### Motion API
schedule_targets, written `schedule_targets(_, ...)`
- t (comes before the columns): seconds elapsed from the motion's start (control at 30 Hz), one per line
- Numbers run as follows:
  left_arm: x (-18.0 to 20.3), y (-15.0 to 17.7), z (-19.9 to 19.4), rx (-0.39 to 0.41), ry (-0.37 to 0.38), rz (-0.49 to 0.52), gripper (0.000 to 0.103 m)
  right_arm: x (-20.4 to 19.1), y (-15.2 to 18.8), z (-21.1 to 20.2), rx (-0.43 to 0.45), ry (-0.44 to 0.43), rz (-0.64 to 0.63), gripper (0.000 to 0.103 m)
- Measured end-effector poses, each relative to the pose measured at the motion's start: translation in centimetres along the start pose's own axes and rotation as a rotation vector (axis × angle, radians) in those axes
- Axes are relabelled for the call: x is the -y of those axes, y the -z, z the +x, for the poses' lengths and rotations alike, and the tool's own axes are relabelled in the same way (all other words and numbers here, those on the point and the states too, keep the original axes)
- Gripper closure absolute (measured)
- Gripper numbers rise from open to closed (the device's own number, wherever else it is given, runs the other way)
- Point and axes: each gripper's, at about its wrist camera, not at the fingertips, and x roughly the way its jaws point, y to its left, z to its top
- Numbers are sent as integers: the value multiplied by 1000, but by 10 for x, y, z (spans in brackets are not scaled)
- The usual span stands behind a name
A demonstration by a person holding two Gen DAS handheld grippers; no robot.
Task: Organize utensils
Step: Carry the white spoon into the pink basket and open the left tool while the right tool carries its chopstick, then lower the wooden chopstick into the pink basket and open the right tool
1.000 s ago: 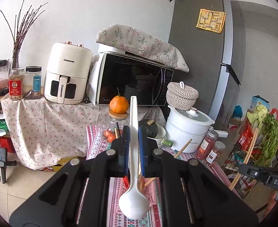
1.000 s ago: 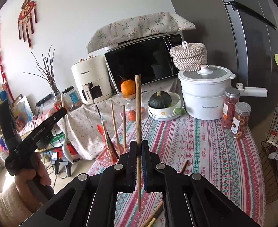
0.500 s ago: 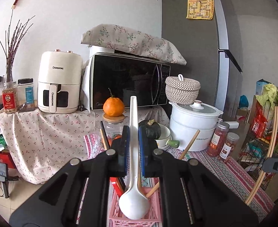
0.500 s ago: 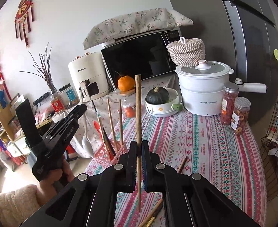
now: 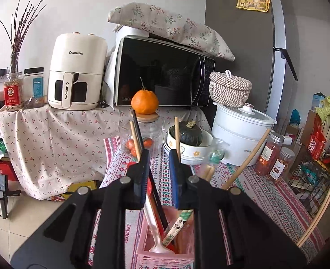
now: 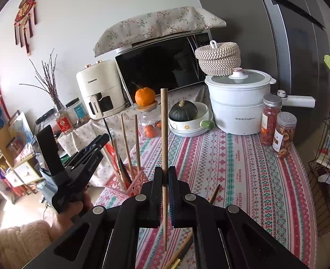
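Since the pink holder [image 5: 165, 254] sits right at the near left corner of the surface [image 6: 243, 168], the left tool [image 5: 159, 174] hangs straight above it, jaws opening and nothing pinched between them now; the white spoon [image 5: 156, 235] stands inside, bowl down, so it looks dropped in on purpose. The right tool [image 6: 165, 192] is clamped tight on an upright wooden chopstick [image 6: 164, 134], probably next in line. Only the left view looks down into the holder; only the right one shows the loose chopsticks [image 6: 212, 196] lying on the surface and the person's hand [image 6: 75, 210].
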Motion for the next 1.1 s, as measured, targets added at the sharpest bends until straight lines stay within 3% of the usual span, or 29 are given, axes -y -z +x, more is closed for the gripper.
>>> schedule_targets(0.07,-2,-2,-7,-45,14,-15,64,-5,-3,-1,20,-4,-10,98)
schedule_targets(0.2,-8,-8,-28,-134,35,-47,46,-19,-12,-3,72,-25,-13,98)
schedule_targets(0.27,-12,-14,-39,-168,46,-63,31,-29,-16,-2,103,-28,-28,98)
schedule_targets(0.37,-16,-18,-45,-236,59,-27,19,-43,-21,3,139,-46,-36,98)
schedule_targets(0.53,-27,-9,-47,-319,46,76,18,-67,-25,17,194,-41,-45,98)
schedule_targets(0.77,-56,0,-40,-441,67,38,18,-99,-28,40,272,38,-101,98)
schedule_targets(1.1,-69,0,-39,-486,78,-14,18,-112,-11,79,232,120,-159,98)
